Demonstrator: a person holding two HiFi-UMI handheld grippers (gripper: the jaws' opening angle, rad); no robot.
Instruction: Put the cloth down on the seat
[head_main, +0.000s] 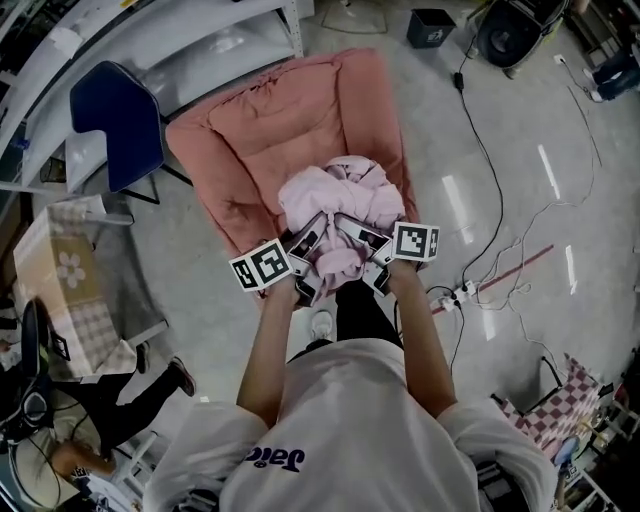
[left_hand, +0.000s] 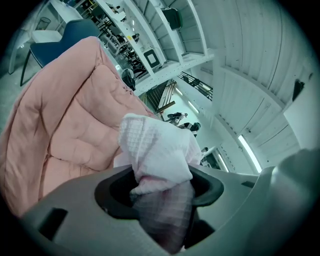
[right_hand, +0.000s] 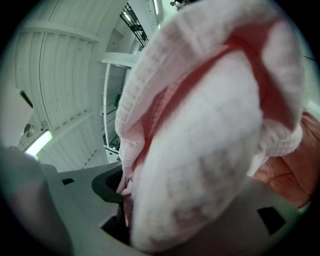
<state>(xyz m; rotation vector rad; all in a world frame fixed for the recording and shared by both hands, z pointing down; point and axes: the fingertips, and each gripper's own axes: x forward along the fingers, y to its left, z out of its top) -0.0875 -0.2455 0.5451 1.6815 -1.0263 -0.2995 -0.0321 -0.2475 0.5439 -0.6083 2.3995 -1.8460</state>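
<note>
one pink seat (head_main: 270, 130) below cloth (head_main: 335, 200); grey flr (head_main: 430, 130), blue chair (head_main: 115, 120)

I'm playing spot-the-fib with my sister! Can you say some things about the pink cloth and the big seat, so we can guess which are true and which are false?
1. The cloth is pink. True.
2. Only the left gripper holds it. False: the right gripper grips it too.
3. The cloth lies spread flat on the seat. False: it is bunched up and held by both grippers.
4. A blue chair stands beside the seat. True.
5. The seat is green. False: it is pink.
</note>
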